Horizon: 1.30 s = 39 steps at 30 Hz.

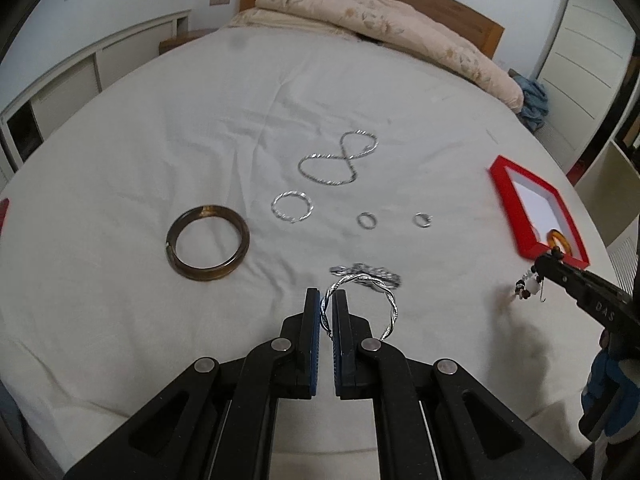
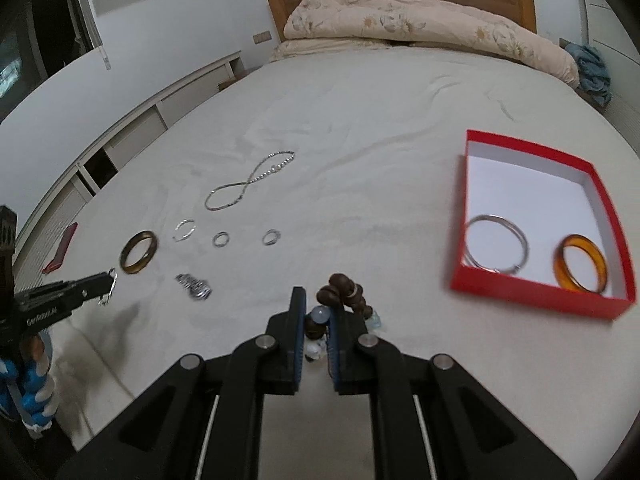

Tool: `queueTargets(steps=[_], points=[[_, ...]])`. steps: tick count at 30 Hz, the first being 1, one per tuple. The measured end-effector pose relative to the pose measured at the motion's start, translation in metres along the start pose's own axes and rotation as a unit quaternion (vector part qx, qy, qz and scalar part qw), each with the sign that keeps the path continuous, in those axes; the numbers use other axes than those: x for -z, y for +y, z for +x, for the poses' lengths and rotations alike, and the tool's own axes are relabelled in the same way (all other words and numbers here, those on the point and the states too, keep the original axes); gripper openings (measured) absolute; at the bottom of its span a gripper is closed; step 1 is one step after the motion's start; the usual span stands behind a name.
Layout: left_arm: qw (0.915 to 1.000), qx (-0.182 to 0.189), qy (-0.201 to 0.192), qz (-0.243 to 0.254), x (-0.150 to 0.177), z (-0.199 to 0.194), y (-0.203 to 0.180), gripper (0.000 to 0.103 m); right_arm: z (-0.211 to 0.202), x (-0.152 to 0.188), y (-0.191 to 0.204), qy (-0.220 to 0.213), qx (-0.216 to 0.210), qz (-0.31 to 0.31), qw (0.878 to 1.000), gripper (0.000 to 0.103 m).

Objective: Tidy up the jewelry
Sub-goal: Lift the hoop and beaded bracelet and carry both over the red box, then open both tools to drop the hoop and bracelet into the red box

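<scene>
Above the bed sheet [image 1: 160, 120], left tongs [image 1: 329, 304] pinch an upright twisted silver bangle [image 1: 380, 292]; right tongs [image 2: 317, 312] pinch a dangling beaded bracelet [image 2: 340, 292].

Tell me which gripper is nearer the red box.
Right. The right gripper, shut on a bead bracelet, is just left of the red box. The left gripper, holding a twisted silver bangle, is farther left, beyond it.
</scene>
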<state>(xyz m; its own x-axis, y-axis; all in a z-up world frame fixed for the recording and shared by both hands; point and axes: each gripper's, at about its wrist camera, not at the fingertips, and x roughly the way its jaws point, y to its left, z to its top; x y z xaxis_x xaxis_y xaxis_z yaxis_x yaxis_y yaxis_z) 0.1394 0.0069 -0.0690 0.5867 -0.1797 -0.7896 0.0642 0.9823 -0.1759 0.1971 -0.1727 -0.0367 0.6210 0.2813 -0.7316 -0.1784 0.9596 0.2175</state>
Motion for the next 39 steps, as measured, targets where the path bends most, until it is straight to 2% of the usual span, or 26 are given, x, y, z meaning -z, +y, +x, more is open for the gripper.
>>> queueTargets(steps=[10,18,23,29,35,39], points=[[0.9986,0.023,-0.030,0.038,-0.006,-0.036,-0.047,0.005,-0.073,0.006,-0.008,-0.043,0.022,0.000,0.999,0.009],[0.9940,0.069,-0.037,0.077,-0.041,-0.020,-0.122,0.005,-0.107,-0.005,-0.051,-0.068,0.054,0.007,0.996,0.009],[0.9904,0.095,-0.029,0.096,-0.066,0.014,-0.178,0.005,-0.098,-0.016,-0.093,-0.065,0.073,0.019,0.995,0.009],[0.9841,0.109,-0.007,0.140,-0.083,0.068,-0.248,0.005,-0.064,-0.027,-0.148,-0.047,0.087,0.044,0.994,0.009],[0.9787,0.108,0.020,0.173,-0.081,0.115,-0.293,0.005,-0.031,-0.032,-0.187,-0.024,0.091,0.055,0.994,0.010],[0.9763,0.105,0.036,0.185,-0.075,0.136,-0.308,0.005,-0.019,-0.027,-0.203,-0.011,0.093,0.060,0.994,0.010]])
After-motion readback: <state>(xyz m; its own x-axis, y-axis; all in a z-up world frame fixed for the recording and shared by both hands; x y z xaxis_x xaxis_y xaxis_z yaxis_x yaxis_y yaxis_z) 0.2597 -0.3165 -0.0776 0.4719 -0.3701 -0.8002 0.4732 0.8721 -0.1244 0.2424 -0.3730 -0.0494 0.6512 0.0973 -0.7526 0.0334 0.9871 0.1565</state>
